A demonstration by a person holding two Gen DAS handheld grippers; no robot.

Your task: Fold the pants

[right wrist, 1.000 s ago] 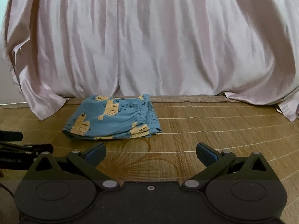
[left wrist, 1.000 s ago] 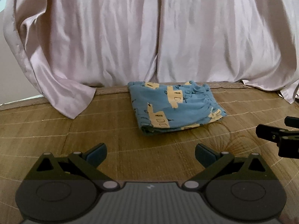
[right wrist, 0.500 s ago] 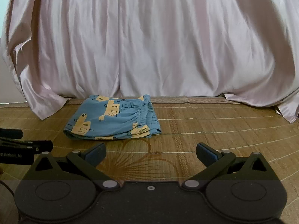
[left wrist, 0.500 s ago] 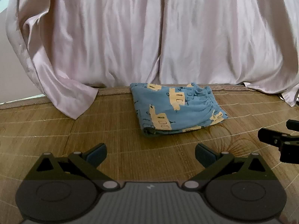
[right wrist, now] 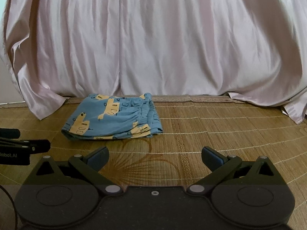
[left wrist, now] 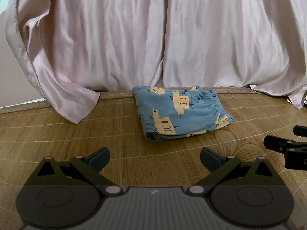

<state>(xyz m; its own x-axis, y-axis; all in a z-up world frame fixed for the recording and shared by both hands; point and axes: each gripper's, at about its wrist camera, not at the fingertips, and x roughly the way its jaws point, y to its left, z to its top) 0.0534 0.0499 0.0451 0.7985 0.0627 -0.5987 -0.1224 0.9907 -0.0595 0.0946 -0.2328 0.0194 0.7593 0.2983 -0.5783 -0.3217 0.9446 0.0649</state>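
Although both tools hang clear of the cloth, the folded blue pants [left wrist: 182,113] lie on the bamboo mat [left wrist: 57,134] at the foot of the pink curtain [left wrist: 153,38]. From my left gripper [left wrist: 154,156] they sit at about one o'clock; from my right gripper [right wrist: 154,156] at about eleven o'clock, well apart from both. Their long axis runs roughly nine to three, elastic waistband toward three. Neither hand appears clearly nearer. Both grippers stand wide, fingers holding nothing. Judgement: the fold looks complete, or nearly so.
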